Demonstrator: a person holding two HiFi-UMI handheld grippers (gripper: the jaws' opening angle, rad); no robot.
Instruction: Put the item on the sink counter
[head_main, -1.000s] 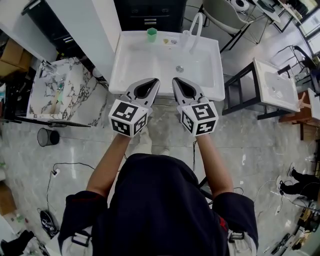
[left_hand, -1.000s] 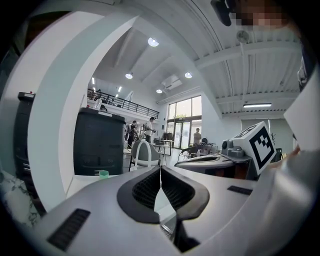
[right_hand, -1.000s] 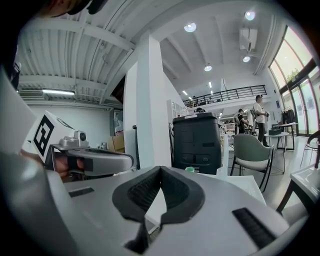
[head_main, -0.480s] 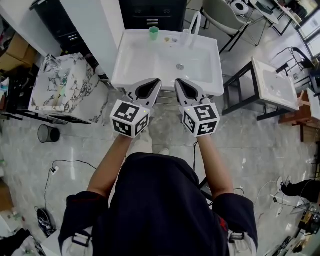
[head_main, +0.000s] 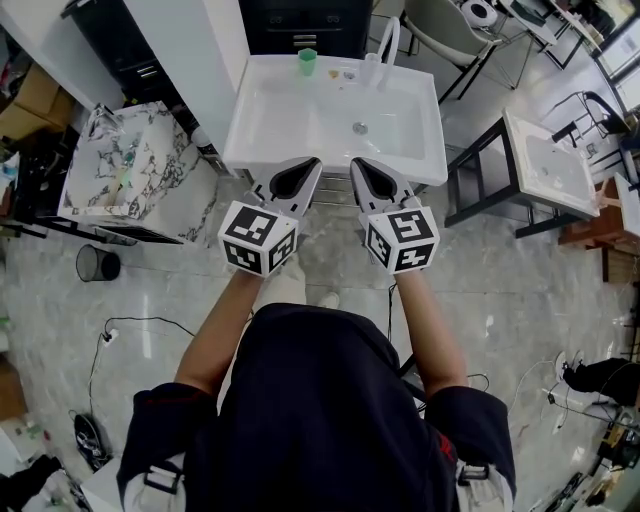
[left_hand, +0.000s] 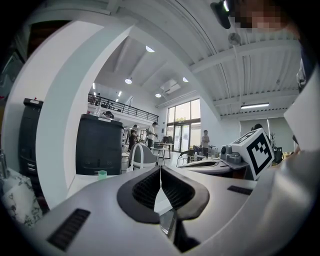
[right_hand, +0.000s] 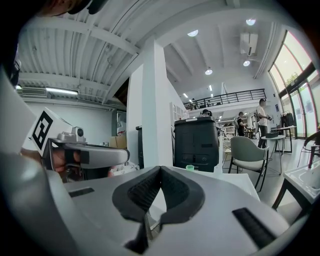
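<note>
A white sink (head_main: 300, 120) with a curved tap (head_main: 386, 38) stands ahead of me. On its back ledge are a small green cup (head_main: 307, 62) and a couple of small items (head_main: 340, 74). My left gripper (head_main: 314, 163) and right gripper (head_main: 356, 163) hover side by side over the sink's front edge, both shut with nothing between the jaws. In the left gripper view the left gripper's (left_hand: 160, 169) pads meet, with the green cup (left_hand: 102, 174) far ahead. The right gripper view shows the right gripper's (right_hand: 160, 168) tips also touching, and the green cup (right_hand: 189, 168) beyond.
A marble-patterned basin unit (head_main: 120, 170) stands to the left, and a second sink on a black frame (head_main: 548, 170) to the right. A white pillar (head_main: 190, 60), a black cabinet (head_main: 300, 25) and a chair (head_main: 445, 25) lie behind. A small bin (head_main: 97, 264) sits on the floor.
The sink sits a little higher in the head view, and both grippers reach slightly less far over its front edge. Both jaws stay shut and empty.
</note>
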